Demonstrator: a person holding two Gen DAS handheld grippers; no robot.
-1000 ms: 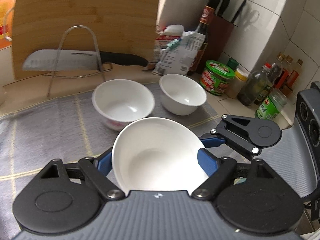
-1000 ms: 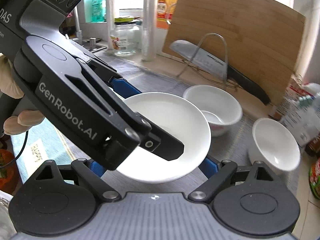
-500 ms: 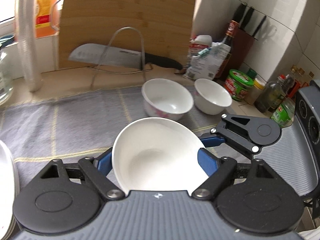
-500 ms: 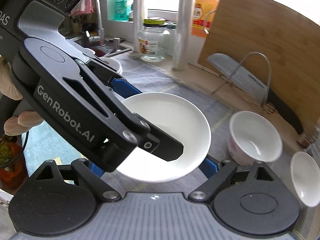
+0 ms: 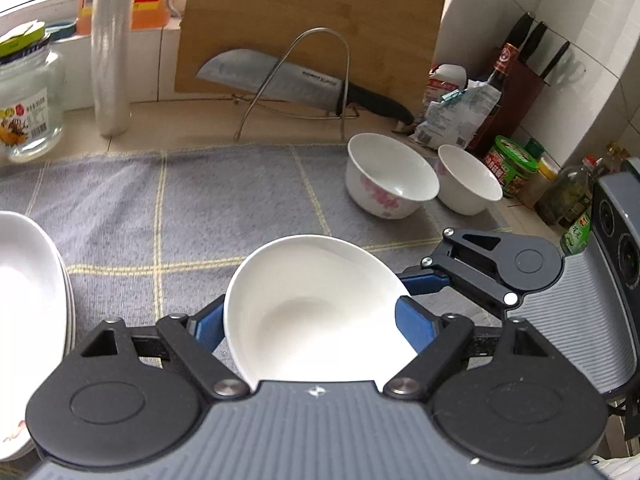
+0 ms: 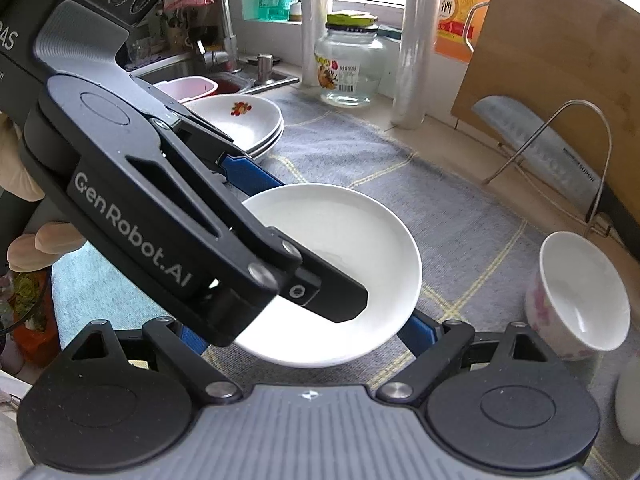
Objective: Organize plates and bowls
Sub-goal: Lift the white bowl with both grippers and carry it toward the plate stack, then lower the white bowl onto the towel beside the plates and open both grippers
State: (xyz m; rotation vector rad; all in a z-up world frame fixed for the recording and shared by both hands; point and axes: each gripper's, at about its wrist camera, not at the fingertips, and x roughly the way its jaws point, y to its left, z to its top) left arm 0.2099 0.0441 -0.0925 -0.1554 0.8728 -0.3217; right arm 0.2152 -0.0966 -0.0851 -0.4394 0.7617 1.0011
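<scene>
Both hand-held grippers (image 5: 316, 320) (image 6: 308, 328) clamped across one white plate (image 5: 312, 312).

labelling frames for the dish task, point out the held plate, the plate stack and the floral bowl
white plate (image 5: 316, 308): left wrist view, inner well.
stack of plates (image 6: 244, 120): right wrist view, top plate's inside.
floral bowl (image 5: 390, 178): left wrist view, inner wall.

home kitchen, sink with faucet (image 6: 224, 20), cleaver (image 5: 276, 80), cutting board (image 5: 320, 12), knife block (image 5: 516, 92)
</scene>
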